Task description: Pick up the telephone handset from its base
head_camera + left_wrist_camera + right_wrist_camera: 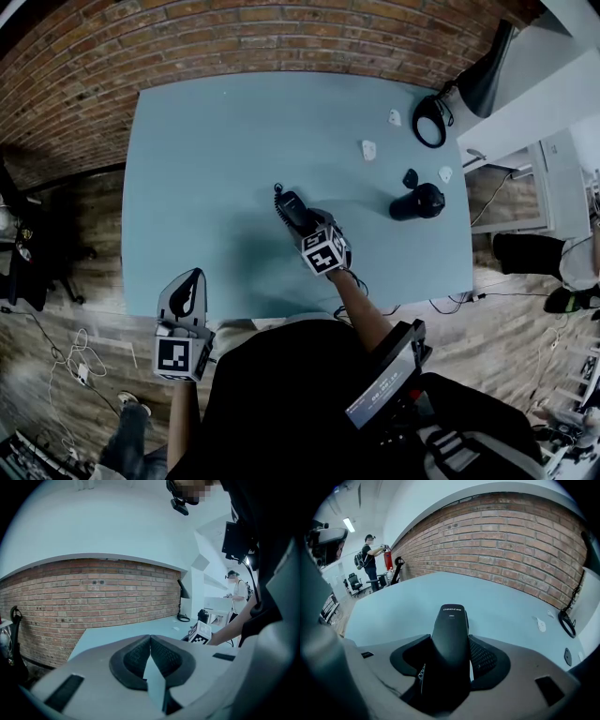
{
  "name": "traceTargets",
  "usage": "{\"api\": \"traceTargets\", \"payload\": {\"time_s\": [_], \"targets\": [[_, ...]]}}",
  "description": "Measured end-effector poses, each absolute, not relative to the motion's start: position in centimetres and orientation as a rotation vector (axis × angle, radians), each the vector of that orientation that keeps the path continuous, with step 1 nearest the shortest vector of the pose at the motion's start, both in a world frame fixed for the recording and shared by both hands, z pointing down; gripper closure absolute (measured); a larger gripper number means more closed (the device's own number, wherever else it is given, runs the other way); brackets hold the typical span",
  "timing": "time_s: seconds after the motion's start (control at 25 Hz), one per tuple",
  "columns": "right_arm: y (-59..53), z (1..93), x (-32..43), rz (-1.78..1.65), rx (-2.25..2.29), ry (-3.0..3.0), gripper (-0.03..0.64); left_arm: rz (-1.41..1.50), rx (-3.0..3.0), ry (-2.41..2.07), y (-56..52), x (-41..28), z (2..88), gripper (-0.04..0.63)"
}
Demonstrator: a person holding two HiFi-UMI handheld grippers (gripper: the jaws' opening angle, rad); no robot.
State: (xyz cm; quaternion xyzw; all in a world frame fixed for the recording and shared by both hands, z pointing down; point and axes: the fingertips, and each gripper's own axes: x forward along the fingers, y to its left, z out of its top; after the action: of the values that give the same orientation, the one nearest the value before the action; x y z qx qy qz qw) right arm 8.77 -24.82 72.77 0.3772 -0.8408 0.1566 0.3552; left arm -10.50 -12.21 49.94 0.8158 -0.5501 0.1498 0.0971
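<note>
The black telephone handset is near the middle of the blue-grey table, with a short cord end at its far tip. My right gripper is shut on it, and its marker cube faces up. In the right gripper view the handset stands between the two pads and points away toward the brick wall. I cannot make out the base beneath it. My left gripper hangs off the table's front left edge. Its jaws meet at the tip with nothing between them.
A black cylinder lies to the right of the handset. A desk lamp with a ring-shaped foot stands at the far right corner. Small white bits and a small black piece are scattered nearby. A brick wall lies beyond the far edge.
</note>
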Motion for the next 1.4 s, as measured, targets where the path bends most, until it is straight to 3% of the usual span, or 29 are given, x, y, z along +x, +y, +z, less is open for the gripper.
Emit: {"api": "traceTargets", "payload": {"time_s": [1.4], "targets": [[-23.97,72.15,8.48,0.152,0.920,-2.100,0.367,0.467,2.391,-1.614,-12.12,-11.02,50.96,0.584]]}}
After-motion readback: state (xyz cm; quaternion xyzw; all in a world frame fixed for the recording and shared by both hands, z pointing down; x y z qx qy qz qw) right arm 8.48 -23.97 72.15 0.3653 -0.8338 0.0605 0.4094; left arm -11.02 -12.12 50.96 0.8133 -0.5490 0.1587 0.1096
